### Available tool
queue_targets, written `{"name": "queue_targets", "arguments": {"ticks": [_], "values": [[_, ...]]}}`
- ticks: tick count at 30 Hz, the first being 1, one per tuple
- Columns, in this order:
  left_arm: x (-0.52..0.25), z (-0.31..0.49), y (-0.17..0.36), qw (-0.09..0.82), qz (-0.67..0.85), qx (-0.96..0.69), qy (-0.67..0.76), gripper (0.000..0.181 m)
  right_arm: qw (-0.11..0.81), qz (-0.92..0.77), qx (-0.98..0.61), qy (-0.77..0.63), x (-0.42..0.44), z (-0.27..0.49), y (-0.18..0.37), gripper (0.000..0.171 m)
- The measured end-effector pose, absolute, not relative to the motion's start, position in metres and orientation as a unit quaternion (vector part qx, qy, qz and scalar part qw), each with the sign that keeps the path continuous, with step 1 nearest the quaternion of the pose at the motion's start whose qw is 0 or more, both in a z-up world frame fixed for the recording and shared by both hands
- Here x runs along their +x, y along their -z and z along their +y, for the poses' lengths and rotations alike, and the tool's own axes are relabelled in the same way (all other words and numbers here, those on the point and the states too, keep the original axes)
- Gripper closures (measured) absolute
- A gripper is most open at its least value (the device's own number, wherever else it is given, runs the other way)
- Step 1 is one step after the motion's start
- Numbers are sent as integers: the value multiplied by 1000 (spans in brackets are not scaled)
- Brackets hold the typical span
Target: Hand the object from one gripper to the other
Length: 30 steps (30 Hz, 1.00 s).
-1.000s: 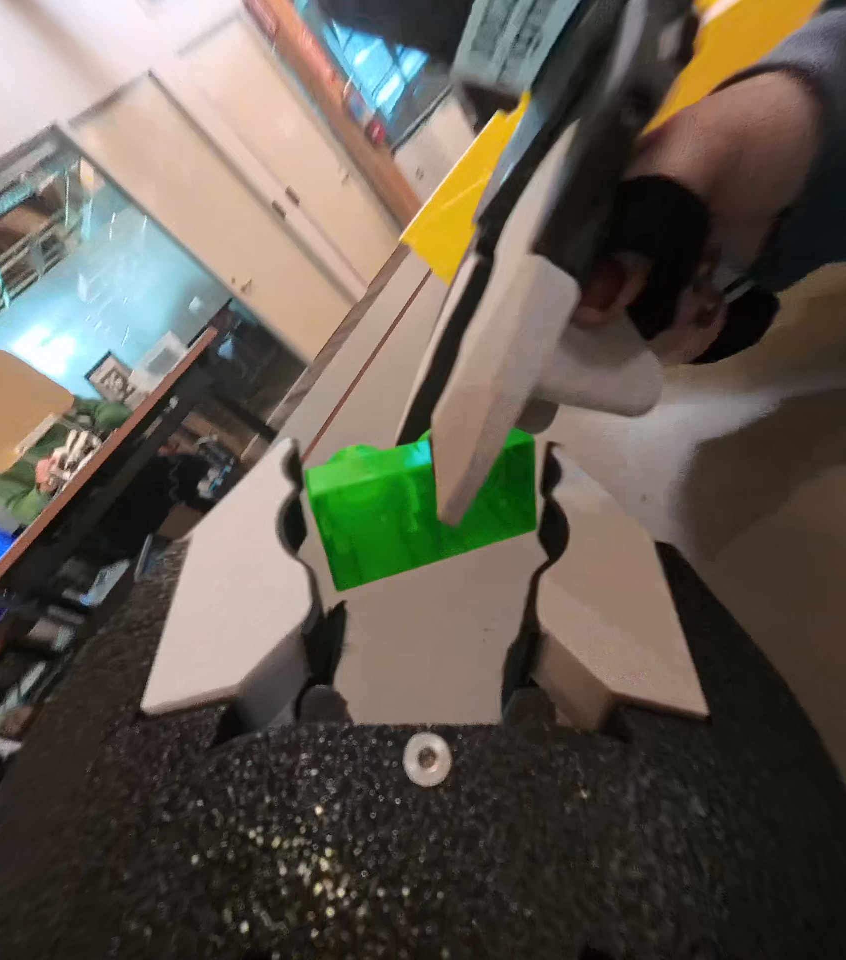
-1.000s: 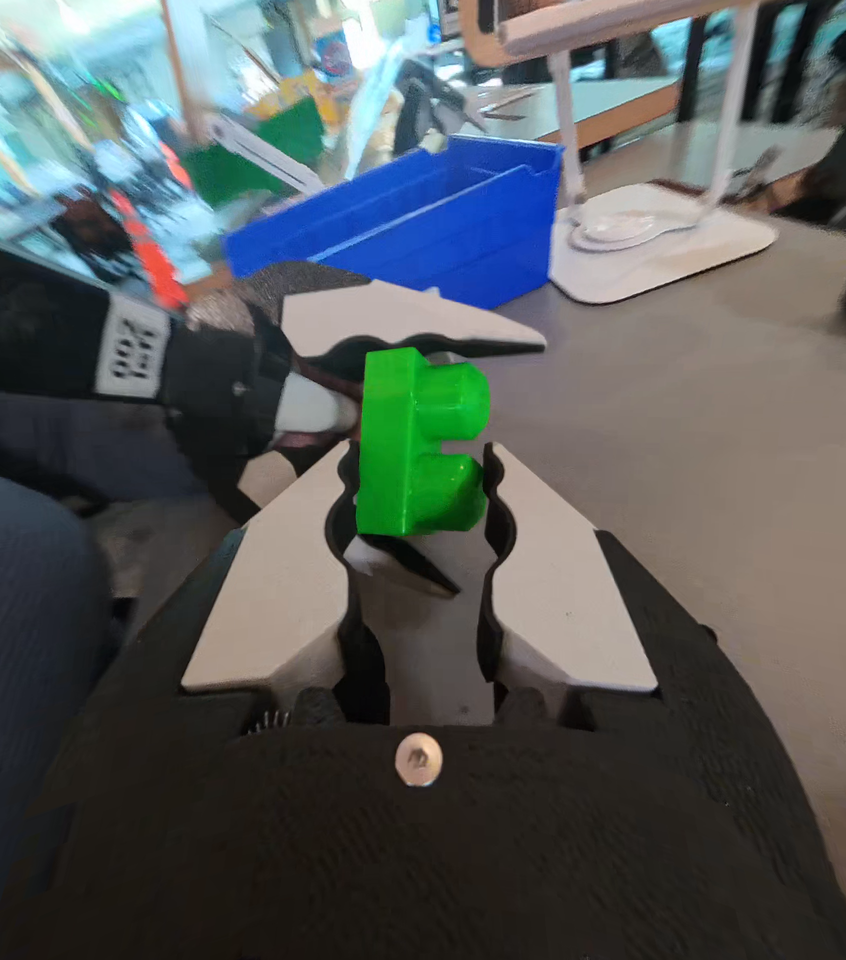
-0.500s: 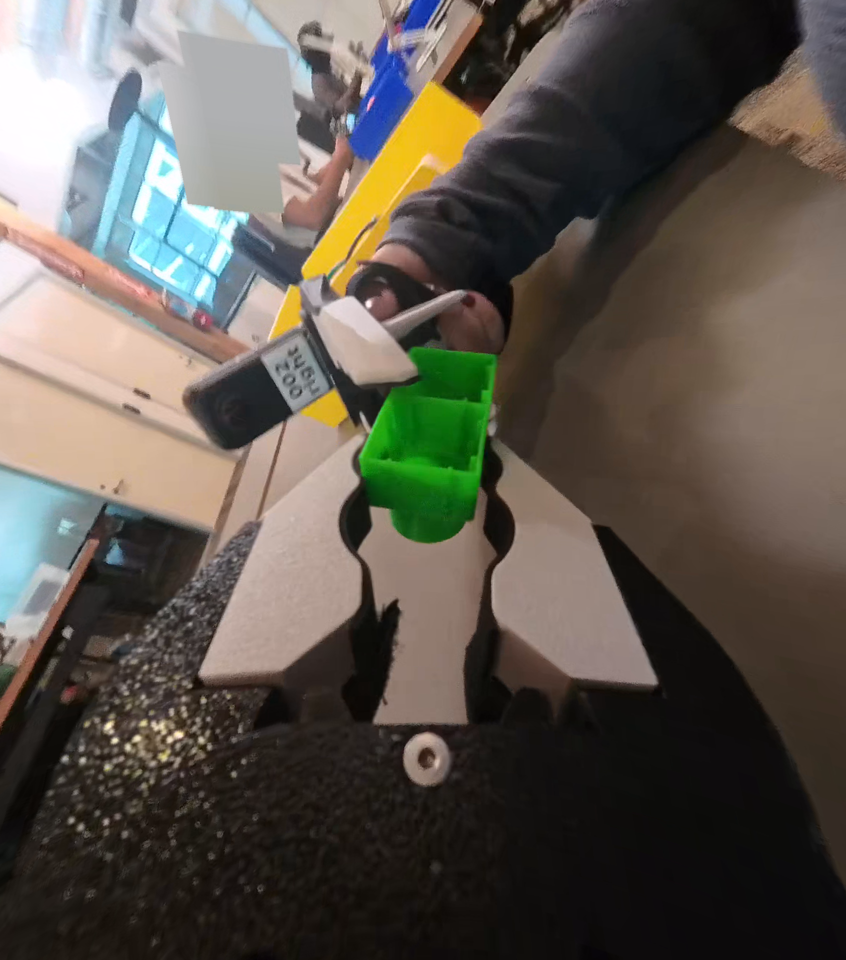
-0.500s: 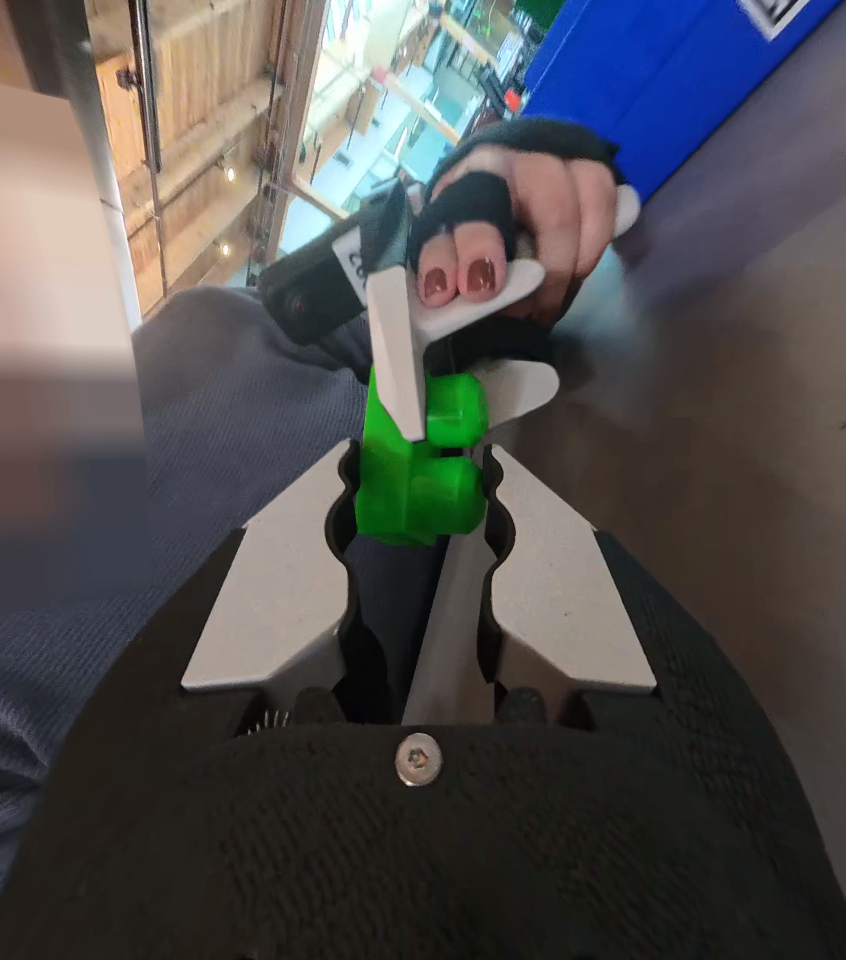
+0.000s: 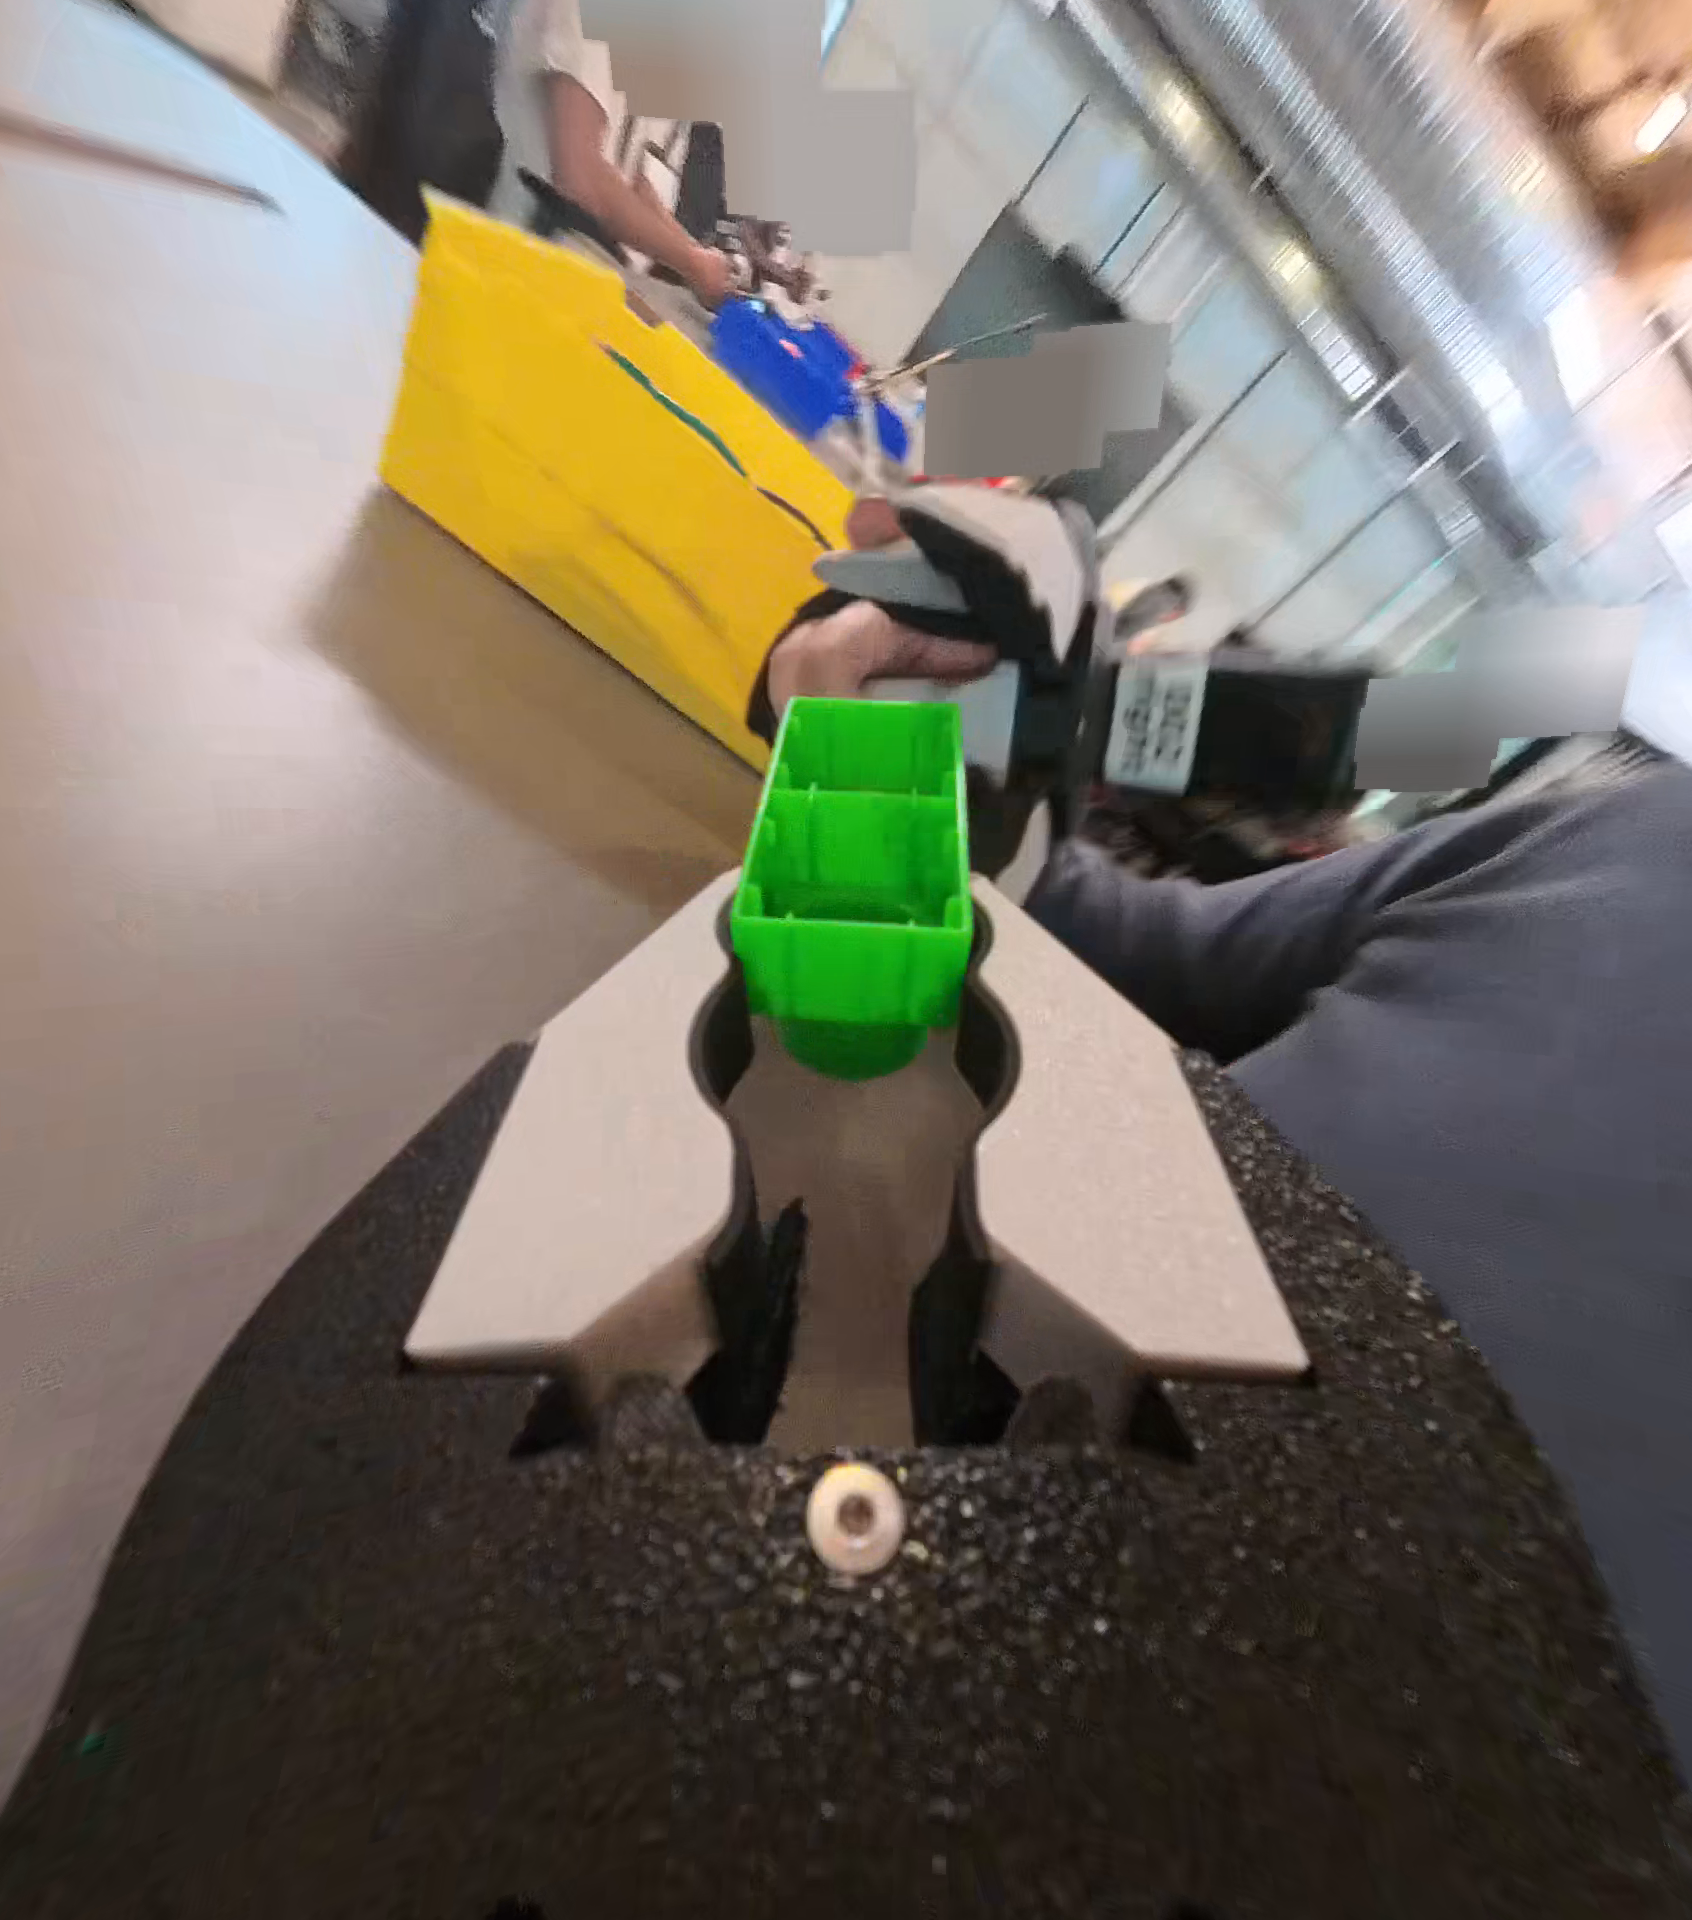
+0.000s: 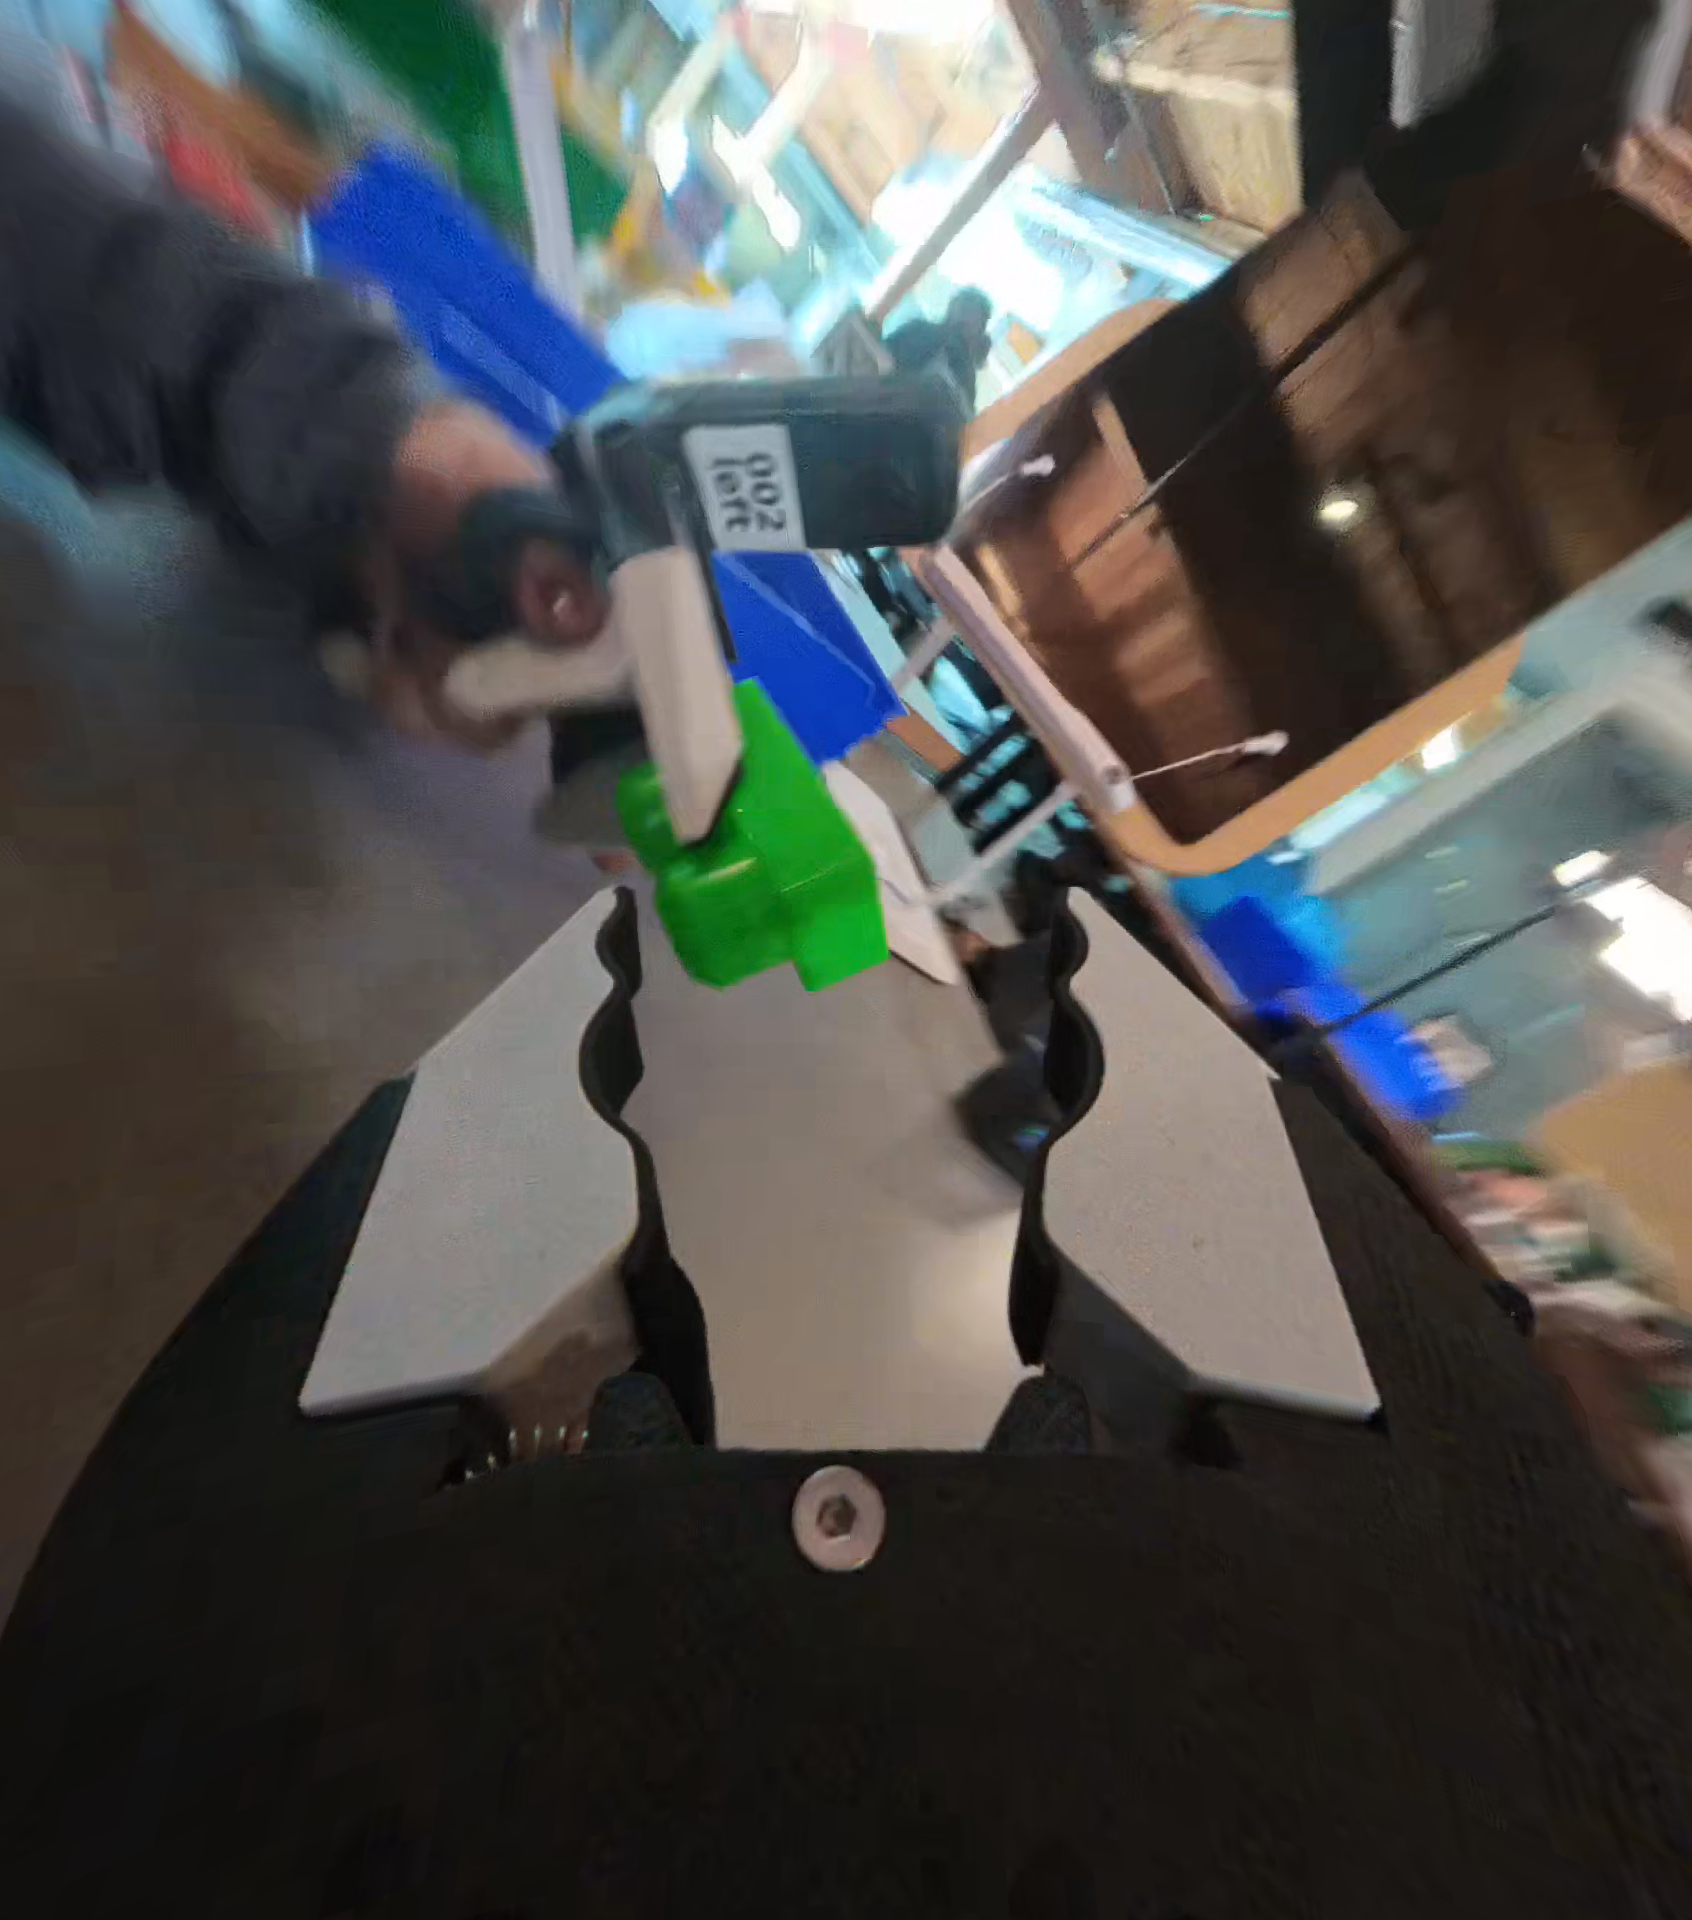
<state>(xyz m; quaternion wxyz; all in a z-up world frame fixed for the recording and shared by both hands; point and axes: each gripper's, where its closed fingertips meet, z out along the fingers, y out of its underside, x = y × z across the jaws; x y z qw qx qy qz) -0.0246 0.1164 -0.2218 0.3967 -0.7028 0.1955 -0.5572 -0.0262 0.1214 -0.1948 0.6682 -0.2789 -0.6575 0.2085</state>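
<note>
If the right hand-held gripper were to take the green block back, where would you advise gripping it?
Probably the free end of the green block, across its flat side walls, approaching from its own side. The left hand-held gripper is shut on the other end; the open right hand-held gripper spans it.

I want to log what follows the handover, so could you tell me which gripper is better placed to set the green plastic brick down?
Left. The left gripper is shut on the green plastic brick, above the grey tabletop. The right gripper is open and empty, clear of the brick.

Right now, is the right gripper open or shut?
Open: its fingers stand wide apart, and the green block sits in the left gripper.
</note>
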Motion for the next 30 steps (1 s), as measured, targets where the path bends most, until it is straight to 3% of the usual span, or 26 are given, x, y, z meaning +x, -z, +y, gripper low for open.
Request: {"name": "queue_targets", "arguments": {"ticks": [2, 4, 5, 8, 10, 11, 15, 18, 22, 25, 30], "values": [[-20, 107, 225, 324, 170, -694, 620, 147, 681, -689, -221, -114, -32, 112, 204, 95], [-12, 94, 227, 265, 170, -680, 663, 147, 677, -707, -187, -80, -36, 102, 213, 109], [-9, 90, 227, 248, 174, -673, 675, 146, 673, -713, -180, -82, -37, 98, 216, 116], [-9, 90, 216, 258, 172, -638, 705, 147, 652, -712, -217, -145, -36, 95, 212, 118], [-9, 95, 207, 307, 183, -620, 699, 133, 630, -692, -276, -219, -35, 99, 205, 118], [-11, 101, 206, 347, 193, -624, 673, 111, 613, -674, -314, -268, -35, 103, 201, 118], [-27, 125, 216, 568, 327, -653, 380, 87, 455, -606, -463, -460, -37, 111, 208, 118], [-30, 118, 206, 670, 434, -578, 169, 99, 297, -557, -523, -572, -35, 104, 217, 118], [-21, 108, 216, 667, 511, -537, 79, 138, 175, -516, -530, -649, -30, 91, 217, 118], [-22, 115, 221, 645, 488, -577, 111, 146, 219, -514, -530, -638, -33, 100, 216, 118], [-31, 114, 206, 593, 373, -630, 335, 147, 409, -569, -471, -537, -28, 118, 207, 117]]}}
